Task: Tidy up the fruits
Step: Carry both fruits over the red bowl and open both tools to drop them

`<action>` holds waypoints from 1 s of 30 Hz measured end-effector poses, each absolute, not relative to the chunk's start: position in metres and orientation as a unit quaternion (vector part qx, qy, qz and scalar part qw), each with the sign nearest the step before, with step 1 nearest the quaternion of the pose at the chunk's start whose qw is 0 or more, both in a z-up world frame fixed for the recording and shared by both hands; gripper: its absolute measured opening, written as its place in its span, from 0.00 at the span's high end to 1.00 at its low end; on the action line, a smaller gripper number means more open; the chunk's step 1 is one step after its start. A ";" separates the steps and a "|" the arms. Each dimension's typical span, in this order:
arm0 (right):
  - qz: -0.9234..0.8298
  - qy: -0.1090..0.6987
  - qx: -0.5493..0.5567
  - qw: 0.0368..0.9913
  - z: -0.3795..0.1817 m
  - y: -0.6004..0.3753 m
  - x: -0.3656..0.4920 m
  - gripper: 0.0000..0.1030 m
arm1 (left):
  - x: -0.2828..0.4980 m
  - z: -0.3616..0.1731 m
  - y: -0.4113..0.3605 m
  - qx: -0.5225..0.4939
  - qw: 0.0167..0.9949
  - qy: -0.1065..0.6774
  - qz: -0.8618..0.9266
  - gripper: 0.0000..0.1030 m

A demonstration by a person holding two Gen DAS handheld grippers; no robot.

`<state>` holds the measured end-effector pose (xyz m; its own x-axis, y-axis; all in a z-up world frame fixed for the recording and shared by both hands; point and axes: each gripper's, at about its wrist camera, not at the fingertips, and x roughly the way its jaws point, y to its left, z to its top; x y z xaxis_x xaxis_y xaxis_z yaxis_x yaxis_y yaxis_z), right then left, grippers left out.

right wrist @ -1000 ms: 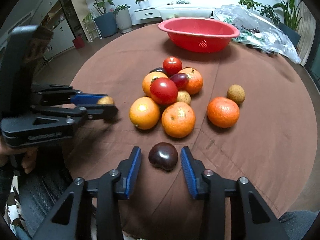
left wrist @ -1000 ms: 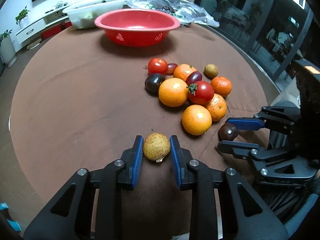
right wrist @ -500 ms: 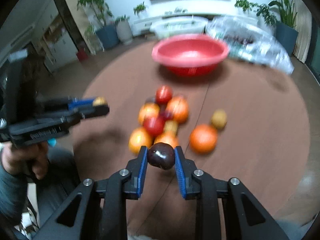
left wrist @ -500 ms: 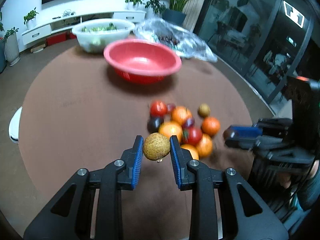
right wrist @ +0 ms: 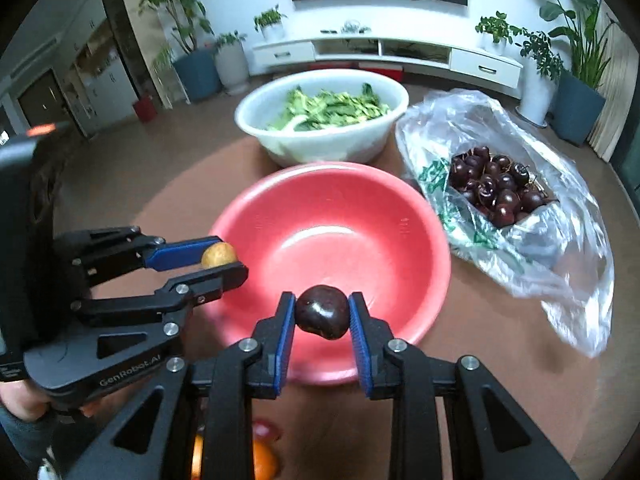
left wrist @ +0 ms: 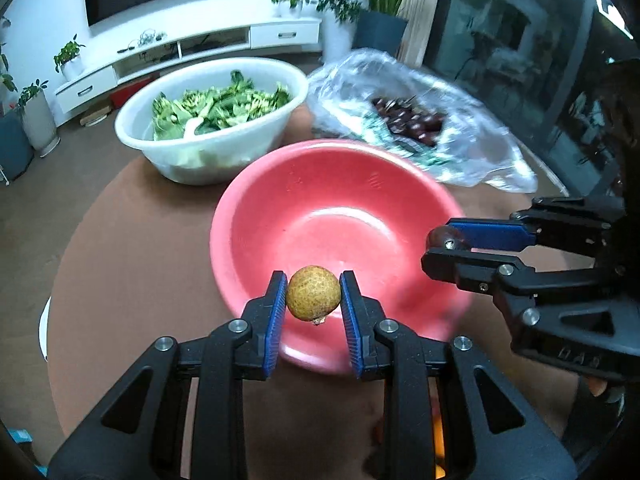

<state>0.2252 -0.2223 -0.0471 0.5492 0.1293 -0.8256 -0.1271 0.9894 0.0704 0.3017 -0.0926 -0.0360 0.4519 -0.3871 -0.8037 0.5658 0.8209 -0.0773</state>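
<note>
both fingers gripping: left gripper (left wrist: 313, 300) a longan (left wrist: 313, 298), right gripper (right wrist: 322, 317) a plum (right wrist: 322, 317), inside red basin (right wrist: 256, 216) rim.

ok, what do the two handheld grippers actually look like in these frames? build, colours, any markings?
The left gripper and right gripper look alike: black plastic frames with triangular cut-outs and silver screws or rivets at the joints. Each has two straight fingers lined with ribbed blue pads. The left one's body reads "GenRobot.AI" in the right wrist view. No cables show. A dark sleeve shows at the left hand.
</note>
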 end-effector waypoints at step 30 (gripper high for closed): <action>0.085 0.445 -0.016 0.891 -0.034 -0.239 0.187 0.39 | 0.275 -0.034 -0.076 0.122 0.865 0.393 -0.288 0.03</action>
